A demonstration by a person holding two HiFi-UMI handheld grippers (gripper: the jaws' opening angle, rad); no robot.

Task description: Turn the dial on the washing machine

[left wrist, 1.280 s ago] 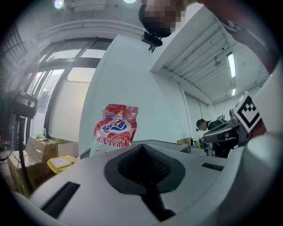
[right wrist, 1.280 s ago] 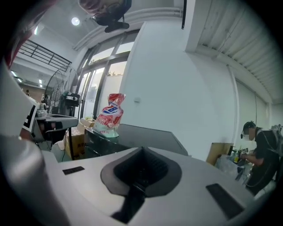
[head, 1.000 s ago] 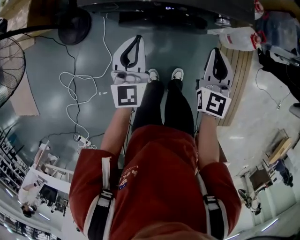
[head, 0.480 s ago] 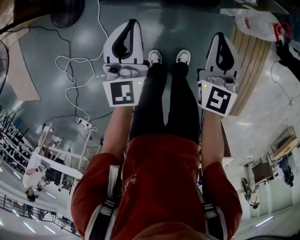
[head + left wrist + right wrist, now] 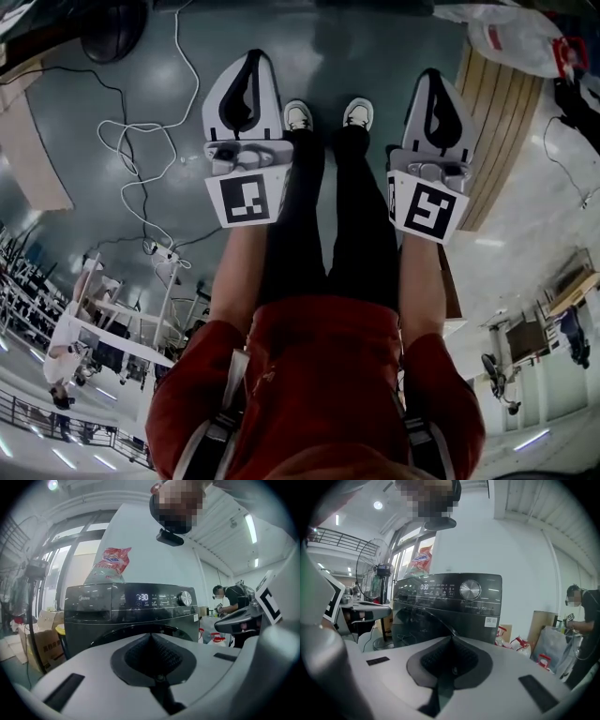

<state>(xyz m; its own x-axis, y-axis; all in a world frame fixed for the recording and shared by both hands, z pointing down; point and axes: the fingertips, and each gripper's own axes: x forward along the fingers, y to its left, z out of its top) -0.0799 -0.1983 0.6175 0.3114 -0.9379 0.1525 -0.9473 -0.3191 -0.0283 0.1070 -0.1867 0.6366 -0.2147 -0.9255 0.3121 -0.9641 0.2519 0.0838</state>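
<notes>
Overhead, from the head view, the left gripper (image 5: 249, 58) and the right gripper (image 5: 433, 75) are held side by side above the person's white shoes (image 5: 298, 114), both pointing forward over a grey floor (image 5: 375, 37) crossed by a white cable (image 5: 141, 150). Each gripper has its jaws pressed fully together, with nothing caught between them. Seen from the left gripper view, the closed left gripper (image 5: 151, 635) faces a dark front-loading washing machine (image 5: 93, 616) that stands upright and well apart from it. The round silver dial (image 5: 186, 598) sits at the right end of the machine's control panel, just beside a lit display (image 5: 142, 597). It lies above and to the right of the jaw tips, and no part of the gripper touches it. A red-and-white bag (image 5: 110, 564) rests on top of the machine. Seen from the right gripper view, the closed right gripper (image 5: 452, 637) faces the same washing machine (image 5: 440, 618). The dial (image 5: 470, 589) appears above the jaw tips and slightly to their right, again well apart from them. A standing fan (image 5: 375, 569) is visible to the left of the machine. A second person (image 5: 581, 620) stands near bags at the far right.
</notes>
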